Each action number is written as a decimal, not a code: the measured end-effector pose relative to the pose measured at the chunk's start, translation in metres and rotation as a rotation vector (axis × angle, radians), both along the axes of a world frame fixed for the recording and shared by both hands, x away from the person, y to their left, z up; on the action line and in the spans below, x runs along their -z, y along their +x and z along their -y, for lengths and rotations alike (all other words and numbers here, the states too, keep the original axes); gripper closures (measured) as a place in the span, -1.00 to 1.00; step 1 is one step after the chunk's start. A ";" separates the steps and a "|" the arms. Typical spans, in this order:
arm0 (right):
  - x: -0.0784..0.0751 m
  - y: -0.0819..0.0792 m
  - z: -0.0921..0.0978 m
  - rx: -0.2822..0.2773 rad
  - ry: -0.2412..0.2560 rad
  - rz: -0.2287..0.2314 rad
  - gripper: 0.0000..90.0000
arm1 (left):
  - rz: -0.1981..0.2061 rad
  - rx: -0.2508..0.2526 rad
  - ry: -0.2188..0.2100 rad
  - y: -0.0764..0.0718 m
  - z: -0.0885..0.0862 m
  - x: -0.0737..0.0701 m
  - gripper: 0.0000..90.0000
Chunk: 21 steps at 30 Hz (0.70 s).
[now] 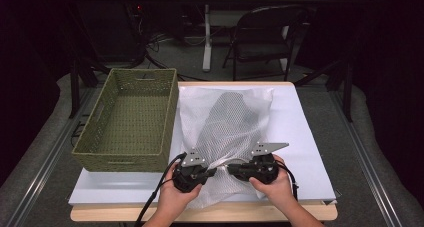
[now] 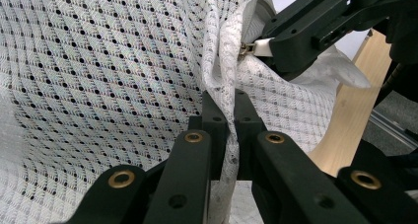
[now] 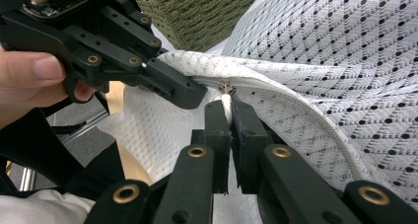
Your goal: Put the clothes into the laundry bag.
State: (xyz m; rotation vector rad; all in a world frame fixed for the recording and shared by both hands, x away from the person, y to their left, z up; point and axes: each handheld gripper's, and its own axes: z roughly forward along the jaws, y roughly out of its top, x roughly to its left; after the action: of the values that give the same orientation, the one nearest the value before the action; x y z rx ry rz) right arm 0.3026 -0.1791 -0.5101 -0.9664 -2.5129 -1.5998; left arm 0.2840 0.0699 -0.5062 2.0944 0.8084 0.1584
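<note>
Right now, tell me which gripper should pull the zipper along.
Right. The right gripper is shut on the zipper pull of the mesh laundry bag; the left gripper pinches bag fabric beside it, well placed to brace.

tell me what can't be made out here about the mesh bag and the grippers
- What is inside the mesh bag: the high view shows a dark shape through the mesh, too veiled to identify.
- The zipper pull: in the right gripper view the right gripper covers most of it.
- How far the zipper is open: folds of mesh hide it in the left gripper view, where the left gripper pinches the fabric.
- The basket floor near its front wall: hidden by that wall.
</note>
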 end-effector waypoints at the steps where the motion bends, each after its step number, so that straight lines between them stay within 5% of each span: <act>1: 0.000 0.000 0.000 0.002 -0.002 0.002 0.92 | -0.004 0.003 0.001 0.000 0.000 0.000 0.95; 21: 0.000 0.002 -0.006 -0.005 -0.020 0.021 0.92 | 0.001 0.007 -0.018 0.001 -0.002 -0.001 0.95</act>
State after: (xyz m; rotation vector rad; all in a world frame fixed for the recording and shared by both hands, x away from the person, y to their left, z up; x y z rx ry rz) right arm 0.3050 -0.1728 -0.5102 -0.9496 -2.5478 -1.5952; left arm 0.2855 0.0719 -0.5055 2.0802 0.7985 0.1482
